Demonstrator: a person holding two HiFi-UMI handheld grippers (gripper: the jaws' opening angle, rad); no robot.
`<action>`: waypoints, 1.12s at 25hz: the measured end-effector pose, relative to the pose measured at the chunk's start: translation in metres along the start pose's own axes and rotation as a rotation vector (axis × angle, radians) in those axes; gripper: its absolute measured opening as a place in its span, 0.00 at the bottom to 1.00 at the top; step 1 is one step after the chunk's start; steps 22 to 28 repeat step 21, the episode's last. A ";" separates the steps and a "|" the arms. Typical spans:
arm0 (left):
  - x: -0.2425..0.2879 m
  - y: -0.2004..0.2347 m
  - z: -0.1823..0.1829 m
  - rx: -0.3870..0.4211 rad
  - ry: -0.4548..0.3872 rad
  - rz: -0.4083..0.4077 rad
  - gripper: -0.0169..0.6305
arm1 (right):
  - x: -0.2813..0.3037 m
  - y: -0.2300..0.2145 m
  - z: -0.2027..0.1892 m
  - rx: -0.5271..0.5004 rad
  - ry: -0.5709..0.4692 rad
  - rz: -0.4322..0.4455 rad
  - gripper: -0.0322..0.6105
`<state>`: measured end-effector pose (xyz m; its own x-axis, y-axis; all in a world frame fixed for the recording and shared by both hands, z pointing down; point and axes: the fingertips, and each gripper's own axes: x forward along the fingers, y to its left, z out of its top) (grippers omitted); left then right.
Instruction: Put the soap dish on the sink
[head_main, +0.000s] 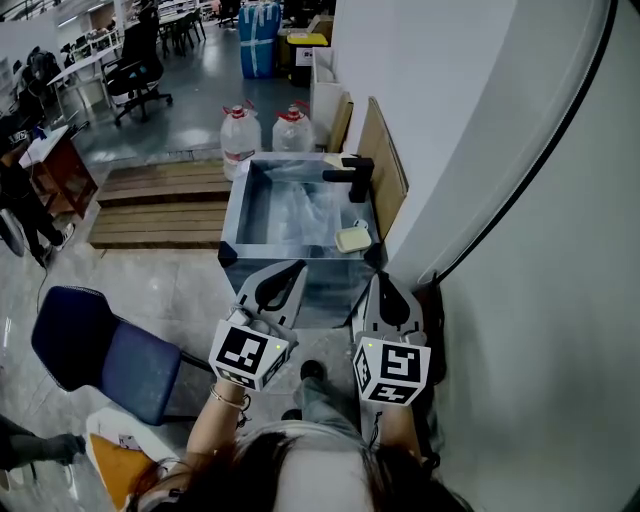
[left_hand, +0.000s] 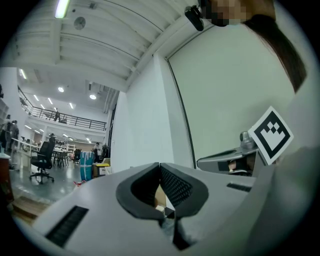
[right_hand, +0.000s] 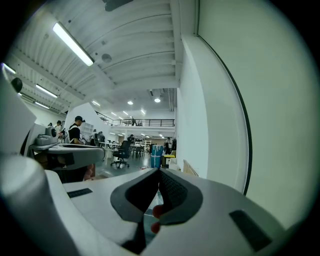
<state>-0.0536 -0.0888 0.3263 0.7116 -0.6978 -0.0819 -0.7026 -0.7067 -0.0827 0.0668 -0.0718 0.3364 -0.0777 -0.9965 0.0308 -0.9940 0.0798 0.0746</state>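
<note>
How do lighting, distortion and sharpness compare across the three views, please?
Head view: even, dim light; the sink is sharp, the hair at the bottom edge blurred. Left gripper view: strong fisheye with black corners, a ceiling lamp blown out. Right gripper view: same fisheye, bowing the black line; the lamp strip glares.

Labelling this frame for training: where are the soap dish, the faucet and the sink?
soap dish (head_main: 353, 238), head view, its middle.
faucet (head_main: 352, 177), head view, black body.
sink (head_main: 233, 210), head view, left wall.
</note>
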 end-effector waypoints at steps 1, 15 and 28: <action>-0.001 -0.001 0.001 0.000 -0.004 0.002 0.04 | -0.002 0.000 0.000 0.000 0.000 0.001 0.09; -0.020 -0.014 -0.001 -0.004 -0.001 0.021 0.04 | -0.022 0.005 -0.002 -0.020 -0.004 0.028 0.09; -0.021 -0.016 -0.005 -0.008 -0.009 0.032 0.04 | -0.024 0.004 -0.008 -0.028 0.001 0.035 0.09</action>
